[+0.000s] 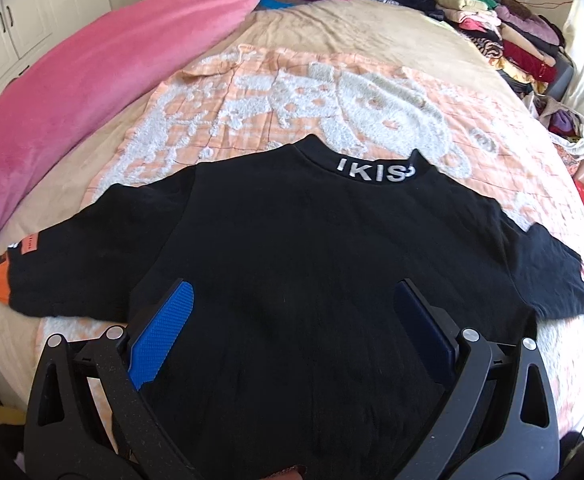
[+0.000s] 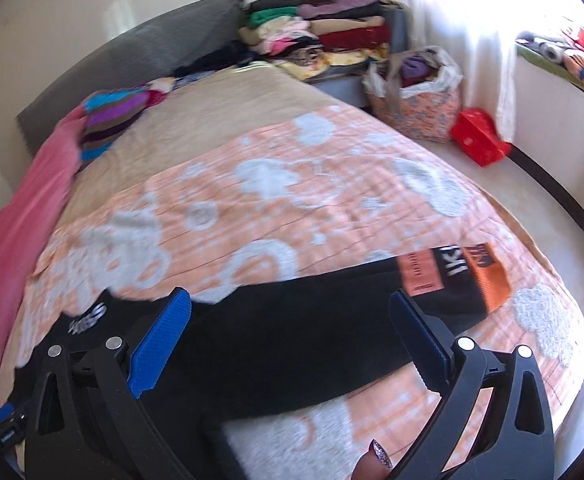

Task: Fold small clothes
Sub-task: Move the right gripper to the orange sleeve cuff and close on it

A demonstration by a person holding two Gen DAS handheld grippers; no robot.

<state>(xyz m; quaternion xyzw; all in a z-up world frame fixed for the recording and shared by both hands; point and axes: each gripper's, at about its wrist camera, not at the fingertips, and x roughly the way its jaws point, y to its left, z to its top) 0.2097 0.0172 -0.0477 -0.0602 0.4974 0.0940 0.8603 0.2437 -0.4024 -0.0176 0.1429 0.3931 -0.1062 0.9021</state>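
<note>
A small black top (image 1: 292,248) lies spread flat on an orange-and-white quilt (image 1: 252,108), both sleeves out, white letters on its collar (image 1: 376,172). Its left sleeve ends in an orange cuff (image 1: 0,284). My left gripper (image 1: 292,300) hovers open over the middle of the top's body, nothing between its blue pads. In the right wrist view the same top (image 2: 292,340) stretches across, its right sleeve with orange patches (image 2: 456,272) reaching toward the bed's right edge. My right gripper (image 2: 292,312) stands open above that sleeve near the shoulder. A fingertip (image 2: 376,460) shows at the bottom.
A pink blanket (image 1: 72,92) runs along the bed's left side. Stacks of folded clothes (image 1: 492,28) sit at the far right corner by the grey headboard (image 2: 132,60). On the floor to the right stand a floral bag (image 2: 416,92) and a red bag (image 2: 480,136).
</note>
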